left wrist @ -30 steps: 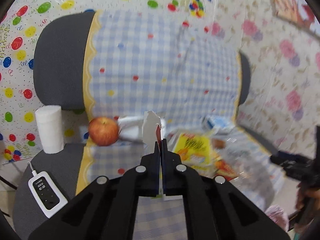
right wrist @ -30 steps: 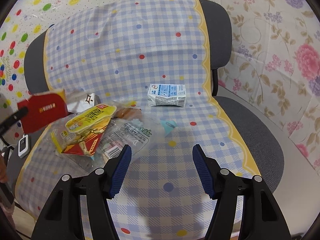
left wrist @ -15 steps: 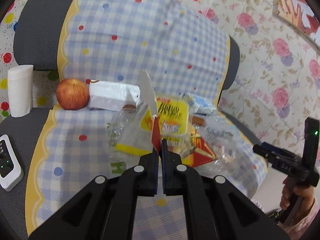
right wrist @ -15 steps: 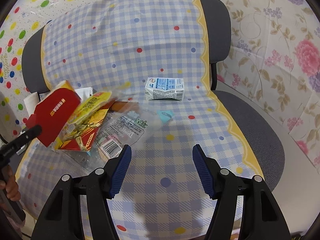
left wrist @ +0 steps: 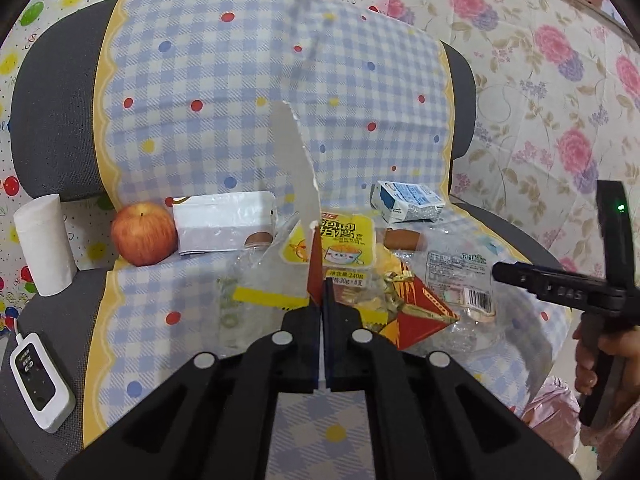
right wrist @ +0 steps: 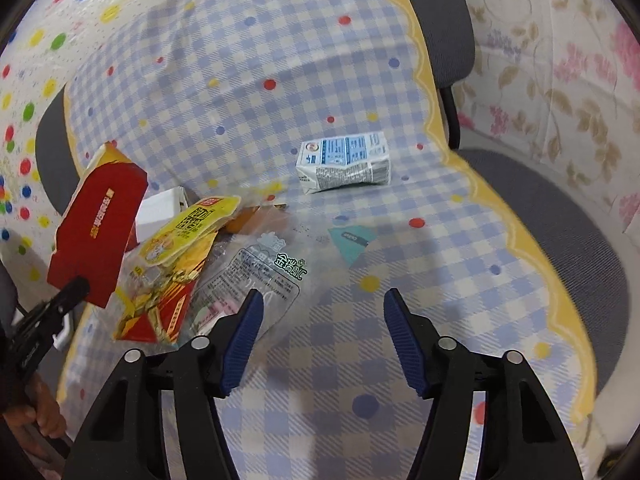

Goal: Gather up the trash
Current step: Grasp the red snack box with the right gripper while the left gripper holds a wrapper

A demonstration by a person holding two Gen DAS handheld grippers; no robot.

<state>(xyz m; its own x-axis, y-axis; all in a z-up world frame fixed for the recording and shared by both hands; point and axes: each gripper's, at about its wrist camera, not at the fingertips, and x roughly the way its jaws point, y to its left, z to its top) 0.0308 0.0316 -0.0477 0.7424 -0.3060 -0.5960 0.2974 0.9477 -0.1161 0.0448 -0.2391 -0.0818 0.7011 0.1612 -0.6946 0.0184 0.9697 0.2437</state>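
My left gripper (left wrist: 322,286) is shut on a flattened red carton (left wrist: 298,168), which stands edge-on above the pile; its red face (right wrist: 100,232) shows in the right wrist view. Below it on the checked cloth (left wrist: 192,80) lies a trash pile: a yellow wrapper (left wrist: 340,240), a red-gold wrapper (left wrist: 420,314) and a clear printed bag (right wrist: 264,268). A crushed blue-white milk carton (right wrist: 344,162) and a teal scrap (right wrist: 352,240) lie apart from it. My right gripper (right wrist: 322,332) hangs open over the seat, with nothing between its fingers.
An apple (left wrist: 144,234), a white packet (left wrist: 224,224), a paper roll (left wrist: 44,244) and a white remote (left wrist: 38,384) sit at the chair's left. A sausage (left wrist: 402,238) lies behind the pile. A pink bag (left wrist: 556,408) is at the lower right beside a hand.
My left gripper has sunk towards the pile with the red carton still in it. My right gripper has dropped nearer the seat and rolled a little; its jaws stay apart.
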